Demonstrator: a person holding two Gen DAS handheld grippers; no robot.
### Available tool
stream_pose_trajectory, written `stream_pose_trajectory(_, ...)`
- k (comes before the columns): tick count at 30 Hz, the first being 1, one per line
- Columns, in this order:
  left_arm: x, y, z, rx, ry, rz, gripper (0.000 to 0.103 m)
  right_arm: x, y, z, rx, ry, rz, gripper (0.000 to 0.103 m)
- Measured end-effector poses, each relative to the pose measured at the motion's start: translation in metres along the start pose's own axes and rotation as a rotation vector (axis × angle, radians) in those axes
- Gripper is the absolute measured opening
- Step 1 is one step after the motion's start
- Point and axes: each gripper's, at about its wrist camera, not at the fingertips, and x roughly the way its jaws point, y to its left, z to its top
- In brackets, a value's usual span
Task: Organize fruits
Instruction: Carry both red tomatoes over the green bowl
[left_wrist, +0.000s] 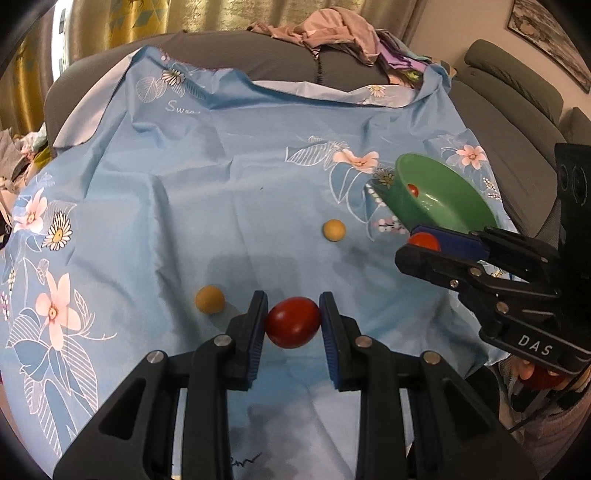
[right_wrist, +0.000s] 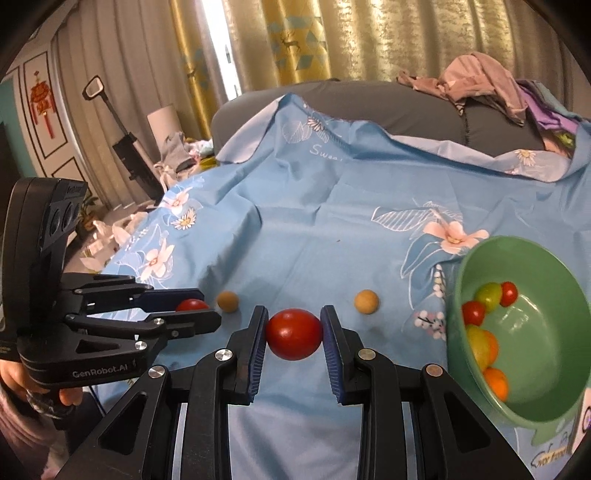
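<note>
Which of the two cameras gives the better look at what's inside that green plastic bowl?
The right wrist view: the green plastic bowl tips its opening toward the camera, showing several small red, orange and yellow-green fruits inside. In the left wrist view the same bowl is seen from the side, showing only one small red fruit.

Two red tomatoes (left_wrist: 293, 322) (right_wrist: 294, 334) are held off the blue cloth, two tan balls (left_wrist: 210, 299) (left_wrist: 334, 230) lie on it, and the tilted green bowl (right_wrist: 554, 398) holds mixed fruit (red, green, orange).
</note>
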Motion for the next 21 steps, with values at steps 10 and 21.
stream_pose_trajectory(10,-0.010,-0.023,0.003,0.045,-0.015,0.003,0.028,-0.027,-0.005,-0.007,0.021,-0.058,0.009,0.031)
stream_pose_trajectory(21,-0.021,-0.045,0.007,0.099,-0.032,0.002,0.028,-0.049,-0.017,-0.014,0.061,-0.109,0.019,0.031)
